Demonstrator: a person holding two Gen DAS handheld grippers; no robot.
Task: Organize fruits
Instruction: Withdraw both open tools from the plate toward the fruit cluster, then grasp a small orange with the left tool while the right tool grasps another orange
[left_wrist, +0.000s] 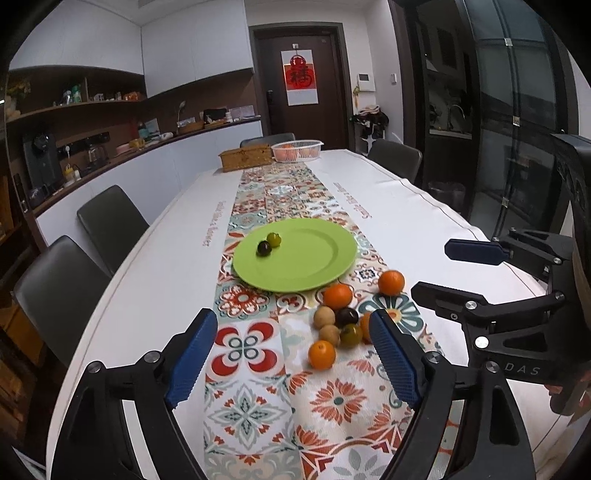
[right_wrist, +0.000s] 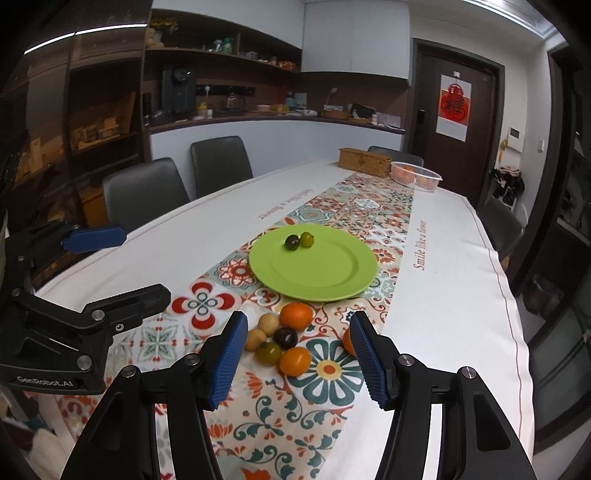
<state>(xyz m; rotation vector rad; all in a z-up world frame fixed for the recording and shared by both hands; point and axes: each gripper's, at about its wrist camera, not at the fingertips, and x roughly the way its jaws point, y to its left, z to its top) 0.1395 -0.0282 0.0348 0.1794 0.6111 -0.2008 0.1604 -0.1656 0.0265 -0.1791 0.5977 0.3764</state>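
Looking along the left wrist camera first: the left gripper (left_wrist: 291, 354) hangs above the table with its blue ribbed jaws spread wide and nothing between them. Under it runs the patterned tile-print table runner (left_wrist: 255, 369) over the white tablecloth (left_wrist: 155, 266). Straight ahead sits the round lime-green plate (left_wrist: 306, 266), and on its far left part lie a dark purple round fruit (left_wrist: 264, 248) and a small green round fruit (left_wrist: 274, 239), touching each other. Just this side of the plate is the loose pile: a round orange (left_wrist: 338, 296) near the rim, another orange (left_wrist: 391, 282) off to the right, two tan longan-like fruits (left_wrist: 324, 316), a dark plum (left_wrist: 346, 316), an olive-green fruit (left_wrist: 351, 335) and a nearer orange (left_wrist: 322, 354). One more orange fruit is half hidden behind the right jaw. The right gripper (left_wrist: 439, 267) comes in from the right edge, jaws apart too. At the far end stand a woven rectangular basket (left_wrist: 245, 158) and a white plastic mesh basket (left_wrist: 297, 149) holding orange fruit.

Now the right wrist camera: the right gripper (right_wrist: 299, 354) is also wide open and empty, hovering right over the pile. The same green plate (right_wrist: 332, 269) lies beyond, with the pair of fruits on its far side. The left gripper (right_wrist: 129, 262) shows at the left edge, jaws parted.
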